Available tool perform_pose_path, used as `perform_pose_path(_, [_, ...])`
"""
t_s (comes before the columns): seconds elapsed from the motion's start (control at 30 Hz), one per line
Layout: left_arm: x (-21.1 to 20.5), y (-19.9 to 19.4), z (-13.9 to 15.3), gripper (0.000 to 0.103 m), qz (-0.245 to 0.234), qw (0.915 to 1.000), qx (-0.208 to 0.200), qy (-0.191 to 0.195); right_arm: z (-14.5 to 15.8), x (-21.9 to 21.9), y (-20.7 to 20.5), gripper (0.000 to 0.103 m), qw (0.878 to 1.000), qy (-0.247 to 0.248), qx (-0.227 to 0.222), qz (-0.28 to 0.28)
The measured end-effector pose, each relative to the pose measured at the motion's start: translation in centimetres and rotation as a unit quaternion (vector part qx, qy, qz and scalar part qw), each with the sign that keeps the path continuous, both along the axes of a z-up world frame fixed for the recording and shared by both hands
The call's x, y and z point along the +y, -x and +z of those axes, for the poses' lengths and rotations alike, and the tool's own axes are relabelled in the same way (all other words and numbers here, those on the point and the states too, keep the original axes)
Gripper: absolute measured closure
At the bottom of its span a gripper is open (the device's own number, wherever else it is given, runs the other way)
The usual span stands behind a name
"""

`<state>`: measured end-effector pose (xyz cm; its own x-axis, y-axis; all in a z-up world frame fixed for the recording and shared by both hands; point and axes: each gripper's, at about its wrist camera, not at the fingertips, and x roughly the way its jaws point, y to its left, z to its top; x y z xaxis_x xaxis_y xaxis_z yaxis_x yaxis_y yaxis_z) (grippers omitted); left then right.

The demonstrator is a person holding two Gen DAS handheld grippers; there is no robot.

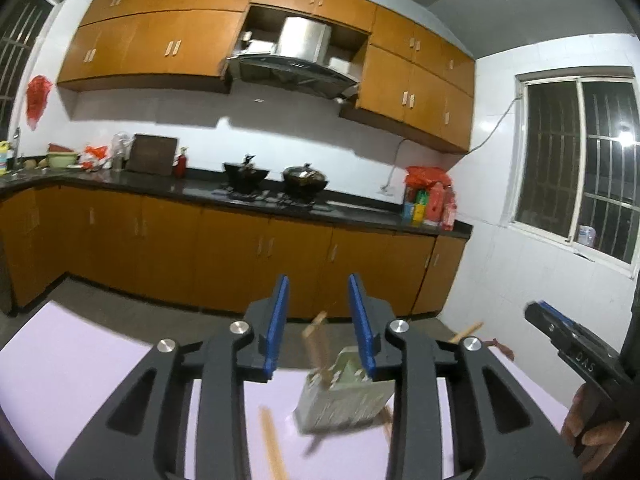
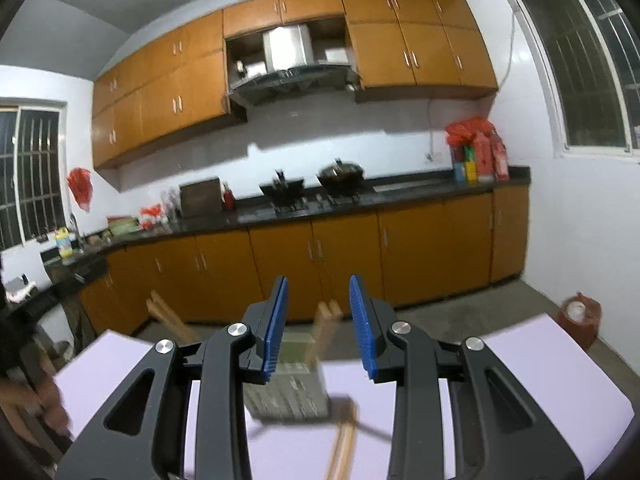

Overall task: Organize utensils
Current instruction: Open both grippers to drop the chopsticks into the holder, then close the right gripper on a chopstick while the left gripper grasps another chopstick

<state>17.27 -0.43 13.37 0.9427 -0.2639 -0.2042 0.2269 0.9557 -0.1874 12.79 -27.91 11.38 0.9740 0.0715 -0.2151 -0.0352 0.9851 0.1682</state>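
A grey-green slotted utensil holder (image 1: 344, 396) stands on the pale lilac table (image 1: 80, 368), with wooden chopsticks (image 1: 318, 344) sticking out of it. More chopsticks (image 1: 272, 444) lie on the table beside it. My left gripper (image 1: 320, 324) is open and empty, above and just behind the holder. In the right wrist view the holder (image 2: 292, 384) holds chopsticks (image 2: 326, 332), and loose chopsticks (image 2: 340, 440) lie in front of it. My right gripper (image 2: 320, 324) is open and empty above the holder. It also shows in the left wrist view (image 1: 560, 324).
The table (image 2: 540, 368) ends ahead, with grey floor beyond. Orange base cabinets (image 1: 256, 248) and a black counter with two woks (image 1: 276, 180) run along the far wall. A red-brown container (image 2: 578, 320) sits on the floor right. A wooden piece (image 2: 168, 316) stands left.
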Motion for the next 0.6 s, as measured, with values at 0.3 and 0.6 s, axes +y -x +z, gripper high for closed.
perform_pose_path(0.3, [3.6,0.3,-12.1,0.068,0.030,0.9839,0.174,-0.028,-15.7,-0.1,-2.7,0.085,0.965,-0.008,0.260,0.028])
perform_pose_path(0.6, [3.0,-0.2,-19.8,0.069,0.000,0.9622,0.268,-0.046,-21.2,1.8,-3.4,0.088,0.945,-0.008,0.324,0.038])
